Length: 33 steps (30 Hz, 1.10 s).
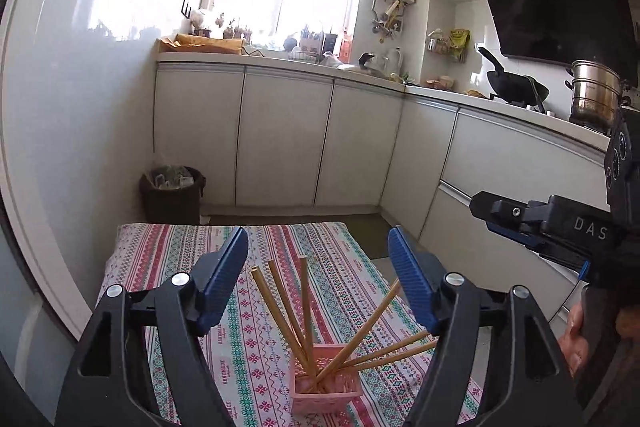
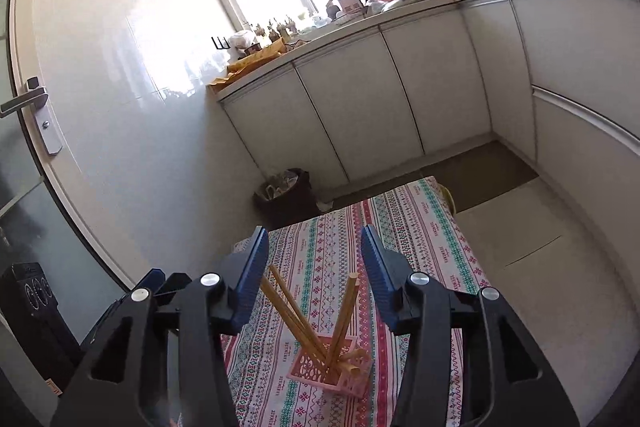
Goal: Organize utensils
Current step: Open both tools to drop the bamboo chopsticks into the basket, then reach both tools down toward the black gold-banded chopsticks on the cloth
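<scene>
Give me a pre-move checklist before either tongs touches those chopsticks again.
1. Left tongs open, nothing between its pads: ok.
2. Right tongs open, nothing gripped: ok.
3. Chopsticks all standing in the pink basket: ok; none seen lying on the patterned cloth.
4. Chopsticks gathered neatly: not ok; they fan out, several leaning far toward the right.
5. Basket upright and flat on the cloth: ok in the left view; the right view is too steep to confirm.
6. Basket clear of the table edge: cannot tell; the near edge is hidden.
</scene>
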Motion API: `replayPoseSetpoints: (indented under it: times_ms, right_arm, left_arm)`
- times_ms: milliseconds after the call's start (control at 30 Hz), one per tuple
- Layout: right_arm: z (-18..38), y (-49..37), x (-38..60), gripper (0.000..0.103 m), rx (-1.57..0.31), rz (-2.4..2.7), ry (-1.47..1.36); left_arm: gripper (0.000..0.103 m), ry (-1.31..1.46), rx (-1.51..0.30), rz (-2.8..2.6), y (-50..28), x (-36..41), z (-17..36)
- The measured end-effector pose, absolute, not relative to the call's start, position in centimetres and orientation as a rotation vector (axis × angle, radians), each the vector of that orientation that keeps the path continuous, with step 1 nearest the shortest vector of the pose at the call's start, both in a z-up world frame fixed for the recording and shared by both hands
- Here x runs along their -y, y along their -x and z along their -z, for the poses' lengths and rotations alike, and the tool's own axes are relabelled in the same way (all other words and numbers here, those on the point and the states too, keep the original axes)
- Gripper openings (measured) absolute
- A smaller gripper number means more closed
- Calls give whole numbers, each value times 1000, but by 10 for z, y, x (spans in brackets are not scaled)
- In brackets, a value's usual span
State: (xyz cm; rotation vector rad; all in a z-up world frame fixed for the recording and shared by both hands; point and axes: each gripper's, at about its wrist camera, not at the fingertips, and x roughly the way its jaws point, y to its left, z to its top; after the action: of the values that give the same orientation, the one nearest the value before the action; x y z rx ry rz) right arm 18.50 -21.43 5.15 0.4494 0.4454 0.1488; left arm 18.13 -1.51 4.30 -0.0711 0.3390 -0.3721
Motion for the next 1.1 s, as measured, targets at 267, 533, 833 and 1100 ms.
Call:
replayPoseSetpoints:
  times_ms: [267,533,833,1100]
  right_arm:
    - [-53,-163,224,67,-404,-125,-480]
    - [-53,-145,234,88,-369,-97,-525]
    - [-51,-122,231,96,-361,-11,-410]
    - [-45,-98,225,96,-374,41,-263]
  left_arm:
    - [95,53,-325,350,-169,18,-49]
    - [96,32,-314,336,-157,19,-57]
    - [96,5,-309,341,-143,25,-61]
    - [96,-41,-324,352,-127,33,-57]
